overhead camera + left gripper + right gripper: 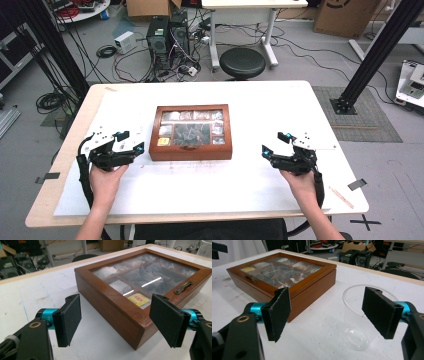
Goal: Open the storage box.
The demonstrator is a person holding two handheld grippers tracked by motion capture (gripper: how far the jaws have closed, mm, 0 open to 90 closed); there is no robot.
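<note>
Both tongs stand with their jaws wide apart and nothing between the pads. Left tongs (pixel 131 141) hover over the white surface (pixel 210 180) just off the near left corner of the wooden box (pixel 190 132), held from below by the person's left hand (pixel 106 181); in the left gripper view those tongs (pixel 116 320) point at that corner, which sits in the gap between the two black pads without touching either. Right tongs (pixel 276 144) hover to the right of the box, apart from its right wall, gripped by the right hand (pixel 300 181). In the right gripper view these tongs (pixel 325 315) look along the surface at a clear plastic cup (pixel 359 320), which stands upright just beside the box's near right corner and partly behind the right-hand pad; the pads do not press on it. Lying flat near the middle of the surface, the box has its glass-paned lid (pixel 147 272) closed. A small metal handle (pixel 183 287) sits on the lid's front rail. Through the pane, wooden dividers split the inside into compartments holding packets, among them a yellow tea bag (pixel 137 299) in the compartment nearest the front left corner of the box. Beyond the box, on the floor past the far edge of the surface, stands a round black stool (pixel 243 62).
</note>
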